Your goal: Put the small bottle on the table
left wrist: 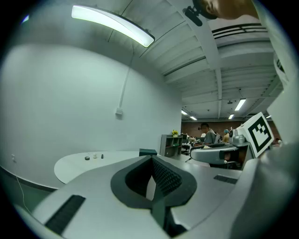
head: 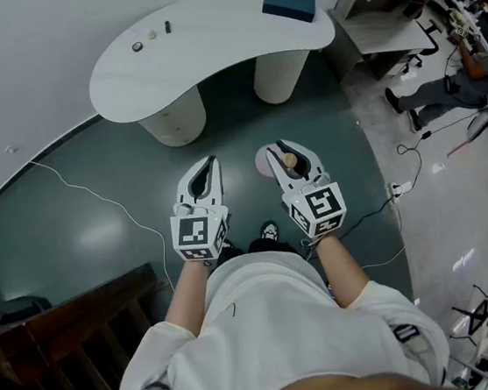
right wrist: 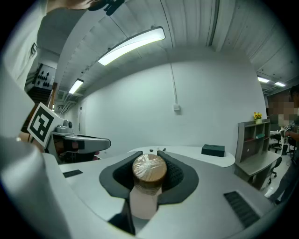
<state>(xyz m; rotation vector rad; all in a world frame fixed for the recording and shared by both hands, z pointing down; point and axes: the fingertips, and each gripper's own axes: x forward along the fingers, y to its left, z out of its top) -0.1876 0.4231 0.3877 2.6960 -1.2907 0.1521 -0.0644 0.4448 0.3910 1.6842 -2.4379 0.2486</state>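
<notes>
My right gripper (head: 289, 151) is shut on the small bottle (right wrist: 147, 184), a pale bottle with a round wooden cap; the cap (head: 289, 160) shows between the jaws in the head view. In the right gripper view my right gripper (right wrist: 149, 169) holds the bottle upright between its dark pads. The left gripper (head: 205, 171) hangs beside it at the same height, shut with nothing in it; in its own view the left gripper (left wrist: 153, 181) has its pads together. The white curved table (head: 209, 53) stands ahead of both grippers, some way off.
On the table lie a dark teal box (head: 288, 3) at the right end and three small items (head: 152, 35) at the left. A grey shelf unit (head: 388, 4) stands right of the table. Cables (head: 94, 199) trail on the dark floor. A dark wooden railing (head: 68, 344) is at lower left.
</notes>
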